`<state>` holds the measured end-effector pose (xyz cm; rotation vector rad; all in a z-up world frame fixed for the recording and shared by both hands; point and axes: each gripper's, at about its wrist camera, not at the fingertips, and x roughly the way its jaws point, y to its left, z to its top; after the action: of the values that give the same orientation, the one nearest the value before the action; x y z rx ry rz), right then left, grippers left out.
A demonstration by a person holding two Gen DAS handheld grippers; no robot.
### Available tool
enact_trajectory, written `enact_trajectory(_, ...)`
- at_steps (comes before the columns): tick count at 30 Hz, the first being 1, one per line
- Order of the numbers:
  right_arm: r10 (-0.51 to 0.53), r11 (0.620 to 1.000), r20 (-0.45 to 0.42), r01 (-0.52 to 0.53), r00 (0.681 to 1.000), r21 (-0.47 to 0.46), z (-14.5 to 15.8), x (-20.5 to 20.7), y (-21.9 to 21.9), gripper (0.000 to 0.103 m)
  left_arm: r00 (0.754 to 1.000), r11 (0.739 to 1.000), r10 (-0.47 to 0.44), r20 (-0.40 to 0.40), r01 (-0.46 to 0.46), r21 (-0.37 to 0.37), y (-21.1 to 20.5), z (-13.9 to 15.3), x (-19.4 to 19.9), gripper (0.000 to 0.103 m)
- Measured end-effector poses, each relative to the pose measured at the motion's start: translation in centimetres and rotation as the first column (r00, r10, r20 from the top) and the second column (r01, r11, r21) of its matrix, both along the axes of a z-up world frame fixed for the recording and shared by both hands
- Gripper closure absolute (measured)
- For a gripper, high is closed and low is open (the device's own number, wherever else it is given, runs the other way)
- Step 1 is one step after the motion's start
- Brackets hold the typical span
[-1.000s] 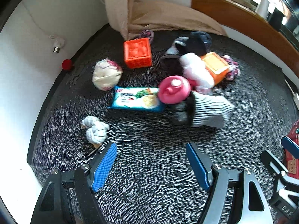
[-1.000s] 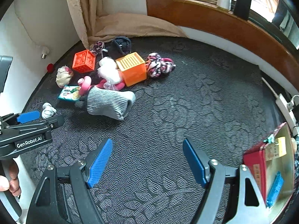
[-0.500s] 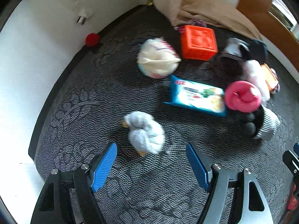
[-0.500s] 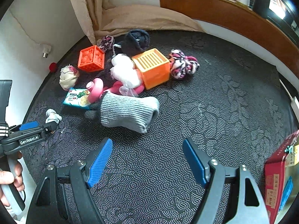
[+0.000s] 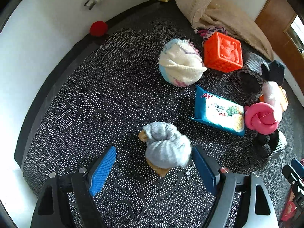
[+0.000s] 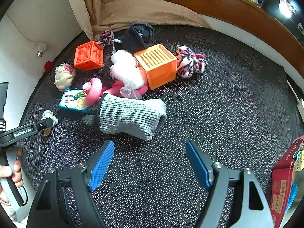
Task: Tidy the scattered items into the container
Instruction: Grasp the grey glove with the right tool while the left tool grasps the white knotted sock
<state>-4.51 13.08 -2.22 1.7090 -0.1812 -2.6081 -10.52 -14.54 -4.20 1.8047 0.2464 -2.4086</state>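
Observation:
My left gripper (image 5: 153, 168) is open around a small grey rolled sock (image 5: 166, 148) on the dark carpet; the sock sits between the blue pads, close to the right one. Beyond it lie a cream sock ball (image 5: 180, 62), a blue snack packet (image 5: 218, 112), a pink ring toy (image 5: 261, 117) and an orange-red cube (image 5: 223, 52). My right gripper (image 6: 150, 163) is open and empty, just short of a grey ribbed sock (image 6: 131, 115). An orange slotted container (image 6: 156, 65) stands behind it. The left gripper shows at the left in the right wrist view (image 6: 28, 130).
A dark sock (image 6: 139, 35), a pink leopard-print sock bundle (image 6: 190, 61), a white fluffy item (image 6: 126, 70) and a red ball (image 5: 98, 28) lie around. A red tin (image 6: 281, 180) stands at the right edge. White wall at left, beige curtain and wooden sill behind.
My left gripper moved left and forward until the small grey sock came between its open pads. My right gripper moved forward toward the grey ribbed sock. Both stayed open.

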Motion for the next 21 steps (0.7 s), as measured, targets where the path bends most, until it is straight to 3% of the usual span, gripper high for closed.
enact_trajectory(8, 0.004, 1.0, -0.006, -0.004, 1.0, -0.022, -0.3, -0.9, -0.3, 0.022, 1.0, 1.0, -0.005, 0.01, 0.005, 0.016, -0.5, -1.3, -0.9, 0.02)
enact_trajectory(13, 0.023, 0.999, -0.011, -0.023, 1.0, -0.046, -0.6, -2.2, -1.2, 0.022, 0.999, 0.999, -0.043, -0.015, 0.043, 0.005, -0.2, -1.0, -1.3, 0.05)
enact_trajectory(17, 0.037, 0.996, -0.009, -0.038, 0.999, -0.086, -0.9, -3.6, -1.8, 0.022, 0.997, 0.997, -0.075, -0.026, 0.075, -0.017, 0.4, -0.6, -1.5, 0.051)
enact_trajectory(21, 0.038, 0.995, -0.009, -0.039, 0.999, -0.088, -1.4, -4.8, -2.3, 0.013, 0.997, 0.997, -0.077, -0.023, 0.077, -0.021, 0.3, -0.6, -1.5, 0.051)
